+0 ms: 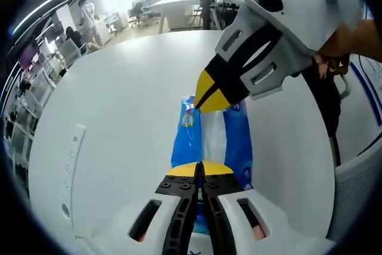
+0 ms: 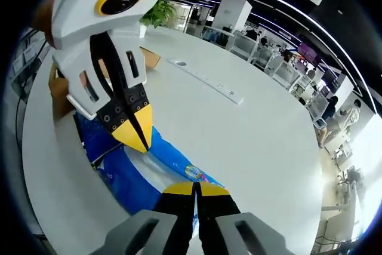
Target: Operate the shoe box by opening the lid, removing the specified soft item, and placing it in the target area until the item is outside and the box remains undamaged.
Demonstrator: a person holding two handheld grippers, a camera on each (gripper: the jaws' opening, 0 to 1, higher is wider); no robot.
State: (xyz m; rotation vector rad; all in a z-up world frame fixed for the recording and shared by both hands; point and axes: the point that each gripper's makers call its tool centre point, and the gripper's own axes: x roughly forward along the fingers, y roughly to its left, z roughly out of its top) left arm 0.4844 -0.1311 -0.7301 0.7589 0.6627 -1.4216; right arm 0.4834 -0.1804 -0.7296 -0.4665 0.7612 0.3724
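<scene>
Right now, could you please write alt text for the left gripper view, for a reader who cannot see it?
Two yellow-tipped grippers hold a blue and white soft package over a white table: the left gripper pinches its near end with jaws closed, and the right gripper grips its far end from the upper right. A white power strip lies at the left.

Both hand-held grippers pinch the blue-and-white soft pack (image 2: 140, 168) on the white bench (image 2: 250, 141): right hand-held gripper (image 2: 195, 187) near, left hand-held gripper (image 2: 136, 132) far.
</scene>
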